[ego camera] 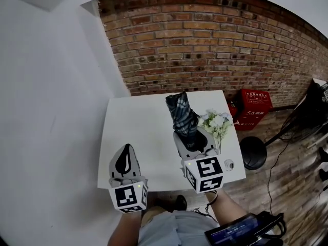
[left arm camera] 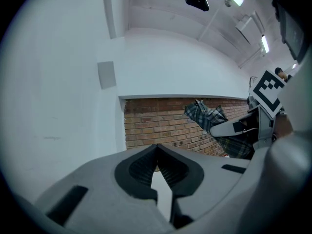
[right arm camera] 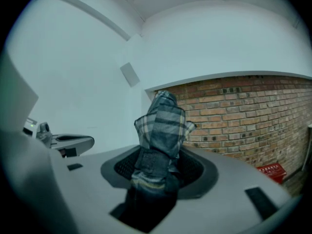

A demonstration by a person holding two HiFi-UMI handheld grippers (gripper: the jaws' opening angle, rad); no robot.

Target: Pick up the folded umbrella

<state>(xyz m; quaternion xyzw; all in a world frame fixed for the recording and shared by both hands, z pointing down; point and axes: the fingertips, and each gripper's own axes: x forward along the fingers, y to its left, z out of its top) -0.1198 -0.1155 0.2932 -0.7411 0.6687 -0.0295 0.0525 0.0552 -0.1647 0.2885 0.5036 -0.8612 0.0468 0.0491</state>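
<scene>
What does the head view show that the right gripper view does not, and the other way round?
Only the head view: the white table, the white flowers on it, and the marker cubes on both grippers. Only the right gripper view: up close, the right gripper with its pads pressed on the fabric of the plaid folded umbrella. Both: the umbrella sticking out of the right gripper, the left gripper, the brick wall and the red crate.

The left gripper (ego camera: 126,148) and the right gripper (ego camera: 193,137) have smooth pale grey shells, with black ribbed pads (left arm camera: 141,169) lining the jaws. Each carries a white cube (ego camera: 128,196) printed with black square markers and a small green light (ego camera: 138,185) at one corner. The person wears a light grey-blue garment (ego camera: 169,229) and a dark shoe (ego camera: 180,203).
</scene>
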